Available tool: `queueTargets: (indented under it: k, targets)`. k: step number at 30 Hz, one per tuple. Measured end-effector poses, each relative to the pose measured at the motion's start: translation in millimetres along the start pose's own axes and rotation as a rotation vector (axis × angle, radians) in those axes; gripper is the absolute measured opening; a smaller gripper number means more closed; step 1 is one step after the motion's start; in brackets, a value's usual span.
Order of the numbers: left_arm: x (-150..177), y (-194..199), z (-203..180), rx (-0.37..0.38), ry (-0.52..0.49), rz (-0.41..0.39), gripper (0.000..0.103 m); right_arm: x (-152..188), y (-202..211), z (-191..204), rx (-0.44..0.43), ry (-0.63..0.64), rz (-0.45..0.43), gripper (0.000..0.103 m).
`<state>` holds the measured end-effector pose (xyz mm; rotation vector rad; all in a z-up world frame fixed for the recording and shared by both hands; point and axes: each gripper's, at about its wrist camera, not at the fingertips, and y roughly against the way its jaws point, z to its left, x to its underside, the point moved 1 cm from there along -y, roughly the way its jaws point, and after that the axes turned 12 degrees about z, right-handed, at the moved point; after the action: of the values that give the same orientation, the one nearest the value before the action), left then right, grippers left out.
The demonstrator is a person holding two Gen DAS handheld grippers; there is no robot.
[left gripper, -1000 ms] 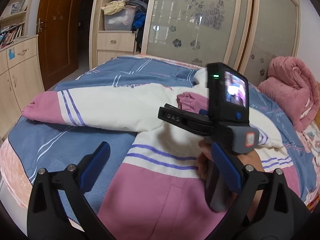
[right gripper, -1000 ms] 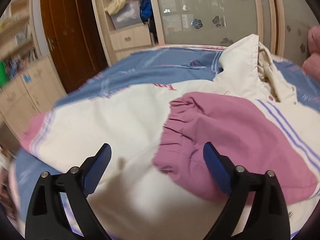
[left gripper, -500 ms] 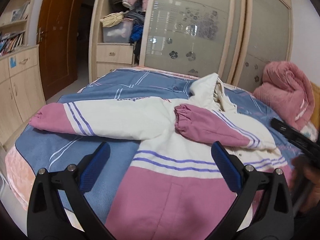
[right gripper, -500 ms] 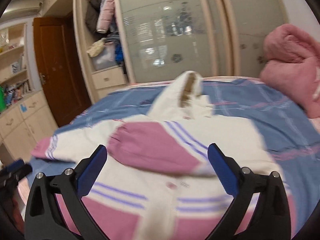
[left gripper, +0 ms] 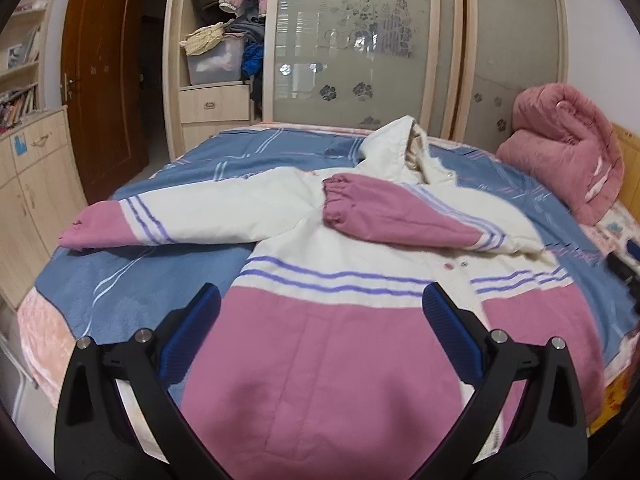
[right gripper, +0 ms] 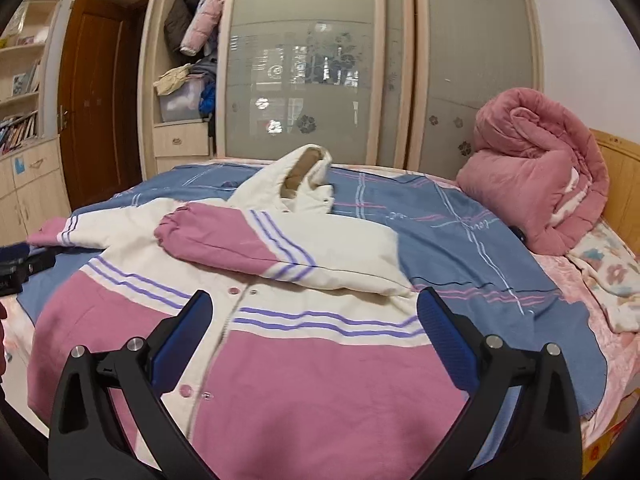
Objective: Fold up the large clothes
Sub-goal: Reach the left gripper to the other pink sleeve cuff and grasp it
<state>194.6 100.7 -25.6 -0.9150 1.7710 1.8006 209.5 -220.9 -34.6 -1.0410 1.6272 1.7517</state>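
Observation:
A pink and white hooded jacket [left gripper: 332, 312] [right gripper: 280, 344] with purple stripes lies face up on the bed, hem toward me. One sleeve [left gripper: 400, 216] [right gripper: 240, 240] is folded across the chest, its pink cuff toward the left. The other sleeve [left gripper: 160, 220] stretches out to the left. My left gripper [left gripper: 320, 320] hovers open above the pink hem, nothing between its blue pads. My right gripper [right gripper: 312, 320] is also open and empty, above the hem's right half. The right gripper's dark edge [left gripper: 624, 272] shows at the far right of the left wrist view.
The bed [right gripper: 460, 232] has a blue plaid cover. A rolled pink quilt [right gripper: 536, 168] lies by the wooden headboard at the right. A wardrobe with frosted doors [right gripper: 320, 80], open shelves of clothes, a brown door [left gripper: 104, 80] and low cabinets stand behind and to the left.
The right gripper has let go of the folded sleeve, opened wide and swung back to the right, out of the left wrist view. The left gripper shifted a little sideways.

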Motion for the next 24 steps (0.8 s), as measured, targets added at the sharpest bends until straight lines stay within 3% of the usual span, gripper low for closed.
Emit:
queueTargets:
  k: [4, 10, 17, 21, 24]
  targets:
    - [2.0, -5.1, 1.8, -0.022, 0.005, 0.008, 0.101, 2.7, -0.2, -10.9, 0.007, -0.019, -0.02, 0.102]
    - [-3.9, -11.5, 1.7, -0.129, -0.023, -0.044, 0.101, 5.7, 1.5, -3.6, -0.023, 0.043, 0.009, 0.102]
    - [-10.6, -12.0, -2.9, -0.022, -0.008, -0.001, 0.101, 1.7, -1.1, 4.9, -0.065, 0.043, 0.026, 0.102]
    - [-13.1, -6.4, -13.4, -0.019, -0.043, -0.016, 0.101, -0.6, 3.4, 20.1, -0.115, 0.051, 0.011, 0.102]
    - [-14.6, -4.0, -18.4, -0.014, -0.065, -0.021, 0.101, 2.4, 0.4, 29.8, -0.033, 0.108, -0.025, 0.102]
